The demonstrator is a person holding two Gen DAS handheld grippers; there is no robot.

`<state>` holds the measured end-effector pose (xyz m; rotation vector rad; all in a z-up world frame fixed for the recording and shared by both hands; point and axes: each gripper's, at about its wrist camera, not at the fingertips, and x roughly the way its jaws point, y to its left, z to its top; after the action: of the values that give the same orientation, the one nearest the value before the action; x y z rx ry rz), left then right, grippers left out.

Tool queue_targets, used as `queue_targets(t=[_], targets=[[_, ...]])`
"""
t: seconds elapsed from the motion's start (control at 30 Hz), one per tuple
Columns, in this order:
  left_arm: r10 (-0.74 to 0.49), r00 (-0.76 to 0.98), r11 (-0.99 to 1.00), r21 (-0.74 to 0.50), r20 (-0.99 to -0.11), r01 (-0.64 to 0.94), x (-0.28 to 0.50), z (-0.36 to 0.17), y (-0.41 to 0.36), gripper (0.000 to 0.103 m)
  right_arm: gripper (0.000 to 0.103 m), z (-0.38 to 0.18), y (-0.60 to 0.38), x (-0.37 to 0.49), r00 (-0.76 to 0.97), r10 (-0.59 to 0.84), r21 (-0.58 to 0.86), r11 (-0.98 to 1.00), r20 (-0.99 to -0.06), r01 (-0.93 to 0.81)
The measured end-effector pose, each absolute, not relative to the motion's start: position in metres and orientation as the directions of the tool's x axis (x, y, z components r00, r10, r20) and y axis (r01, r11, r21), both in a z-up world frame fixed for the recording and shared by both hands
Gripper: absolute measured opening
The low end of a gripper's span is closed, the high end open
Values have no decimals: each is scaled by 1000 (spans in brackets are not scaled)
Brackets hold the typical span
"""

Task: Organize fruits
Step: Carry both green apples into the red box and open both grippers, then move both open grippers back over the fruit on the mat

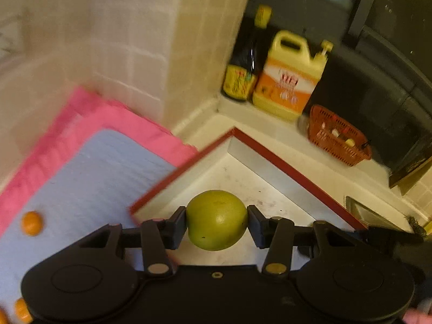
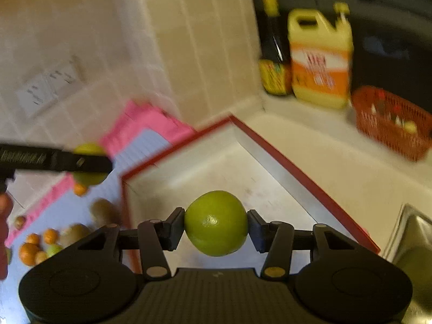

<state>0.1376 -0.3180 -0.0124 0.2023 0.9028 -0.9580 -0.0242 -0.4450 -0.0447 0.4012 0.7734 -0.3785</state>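
My left gripper (image 1: 216, 221) is shut on a green round fruit (image 1: 216, 220) and holds it above the white tray with a red rim (image 1: 283, 167). My right gripper (image 2: 216, 224) is shut on another green fruit (image 2: 216, 222), also above that tray (image 2: 286, 162). In the right wrist view the left gripper (image 2: 89, 162) shows at the left with its green fruit (image 2: 89, 149), over the mat. Small orange fruits (image 2: 32, 251) and brown kiwis (image 2: 104, 210) lie on the blue mat (image 2: 67, 208). An orange fruit (image 1: 31, 222) lies on the mat in the left wrist view.
A pink cloth (image 1: 121, 118) lies under the blue mat (image 1: 89, 178). A dark sauce bottle (image 1: 245, 62), a yellow jug (image 1: 291, 75) and a red basket (image 1: 337, 135) stand at the back. A steel sink (image 2: 413, 243) is at the right. Tiled wall behind.
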Motion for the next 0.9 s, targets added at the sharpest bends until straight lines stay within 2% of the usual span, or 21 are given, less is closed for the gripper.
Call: queue_targets(t=[0.3, 0.47, 0.63, 0.67, 0.7, 0.73, 0.77, 0.9], targets=[[-516, 172, 601, -211, -839, 771, 156, -79, -388, 57, 52, -85, -469, -17, 569, -145, 177, 864, -810, 472], [-462, 119, 615, -221, -879, 757, 157, -99, -405, 58, 52, -94, -473, -10, 539, -98, 179, 881, -837, 438], [-462, 136, 624, -212, -877, 752, 156, -102, -409, 59, 53, -99, -473, -11, 535, -61, 198, 889, -843, 413], [-473, 143, 621, -214, -870, 754, 155, -100, -406, 64, 54, -97, -475, -12, 542, -48, 216, 885, -839, 412], [-490, 146, 613, -220, -860, 759, 153, -95, -402, 77, 59, -94, -478, -17, 565, -28, 252, 877, -825, 410], [-502, 154, 611, -224, -851, 760, 152, -90, -398, 79, 76, -89, -482, -21, 589, -12, 284, 868, -808, 408], [-513, 164, 610, -224, -842, 760, 151, -85, -393, 79, 86, -83, -485, -25, 614, -6, 309, 860, -789, 405], [-538, 227, 630, -208, -812, 748, 147, -58, -364, 79, 87, -57, -494, -36, 666, -56, 310, 854, -743, 418]])
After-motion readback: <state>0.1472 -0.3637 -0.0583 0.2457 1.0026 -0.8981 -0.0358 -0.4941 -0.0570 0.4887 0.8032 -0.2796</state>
